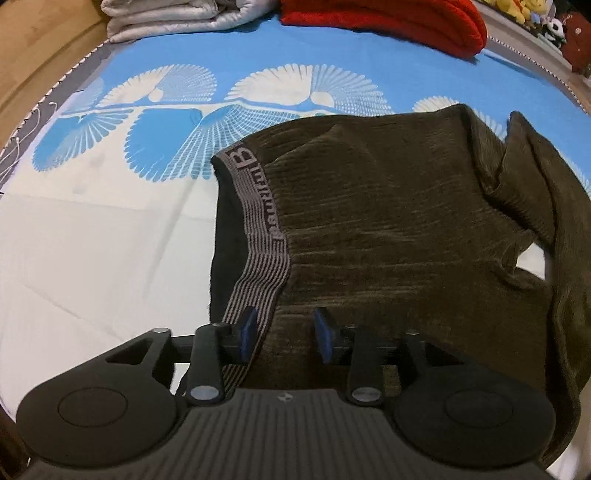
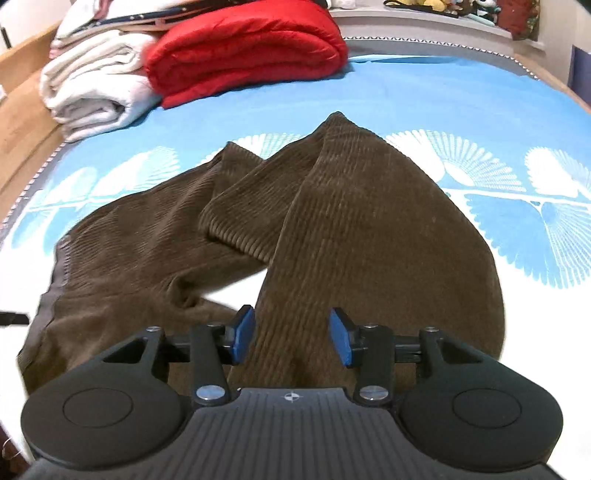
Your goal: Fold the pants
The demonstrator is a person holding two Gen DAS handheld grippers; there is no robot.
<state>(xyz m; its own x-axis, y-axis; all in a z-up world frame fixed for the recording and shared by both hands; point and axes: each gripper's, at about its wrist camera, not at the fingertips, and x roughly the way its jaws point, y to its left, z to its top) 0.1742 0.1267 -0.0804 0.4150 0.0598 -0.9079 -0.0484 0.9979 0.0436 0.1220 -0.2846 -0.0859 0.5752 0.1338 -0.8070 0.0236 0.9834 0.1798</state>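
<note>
Brown corduroy pants (image 1: 399,206) lie on the blue and white bed sheet (image 1: 110,229), with a grey striped waistband (image 1: 258,236) at their left edge. My left gripper (image 1: 284,334) is open over the near end of the waistband, its blue pads on either side of the cloth. In the right wrist view the pants (image 2: 369,236) show their legs crossed and bunched, one leg folded over the other. My right gripper (image 2: 291,334) is open just above the near part of a leg.
A folded red blanket (image 2: 243,48) and a folded white quilt (image 2: 92,85) lie at the far end of the bed. Soft toys (image 1: 517,11) sit on a ledge at the back right. A wooden bed frame (image 1: 33,55) runs along the left.
</note>
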